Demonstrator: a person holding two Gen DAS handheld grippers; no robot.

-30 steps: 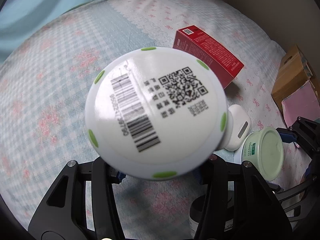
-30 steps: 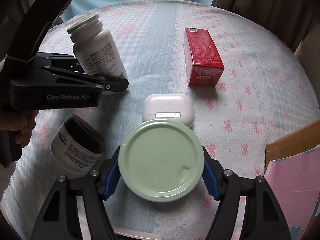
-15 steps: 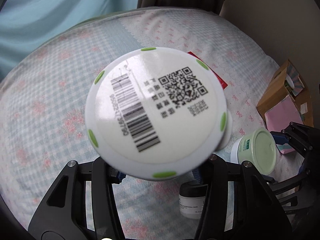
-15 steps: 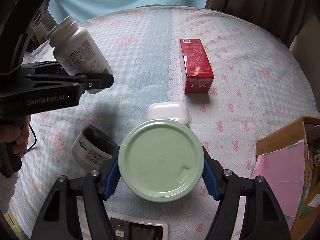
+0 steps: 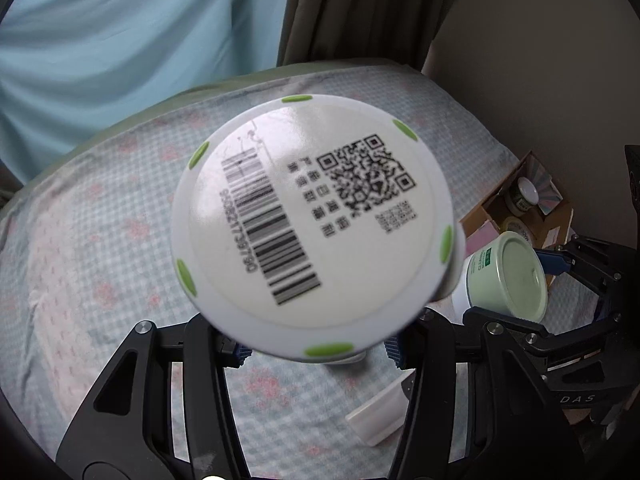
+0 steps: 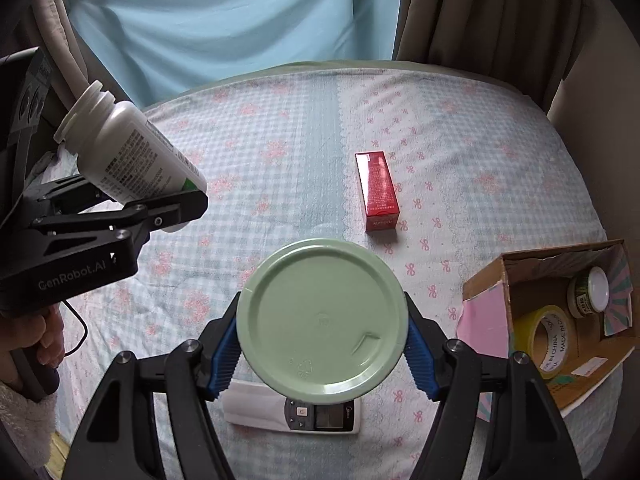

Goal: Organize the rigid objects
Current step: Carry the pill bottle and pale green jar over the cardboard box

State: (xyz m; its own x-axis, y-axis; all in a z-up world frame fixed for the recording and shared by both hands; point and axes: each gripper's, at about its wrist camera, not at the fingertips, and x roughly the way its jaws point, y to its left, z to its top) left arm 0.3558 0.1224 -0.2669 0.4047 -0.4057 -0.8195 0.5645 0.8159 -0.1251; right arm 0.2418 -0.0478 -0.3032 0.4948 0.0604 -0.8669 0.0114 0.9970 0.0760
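My left gripper [image 5: 314,350] is shut on a white pill bottle [image 5: 312,224], held high above the bed; its barcoded base fills the left wrist view. The bottle also shows in the right wrist view [image 6: 132,152], tilted, at the left. My right gripper [image 6: 322,348] is shut on a white jar with a pale green lid [image 6: 322,318], lifted above the bed; the jar also shows in the left wrist view [image 5: 508,272]. A red box [image 6: 378,190] lies on the bedspread beyond the jar.
An open cardboard box [image 6: 560,312] at the right holds a yellow tape roll [image 6: 546,340] and a small jar [image 6: 592,294]. A white remote control [image 6: 296,410] lies on the bedspread under the right gripper. Blue curtain [image 6: 224,20] hangs behind the bed.
Both grippers have risen well above the bed with the bottle and the jar. The earbud case and dark jar have dropped out of sight; the cardboard box and remote have come into view.
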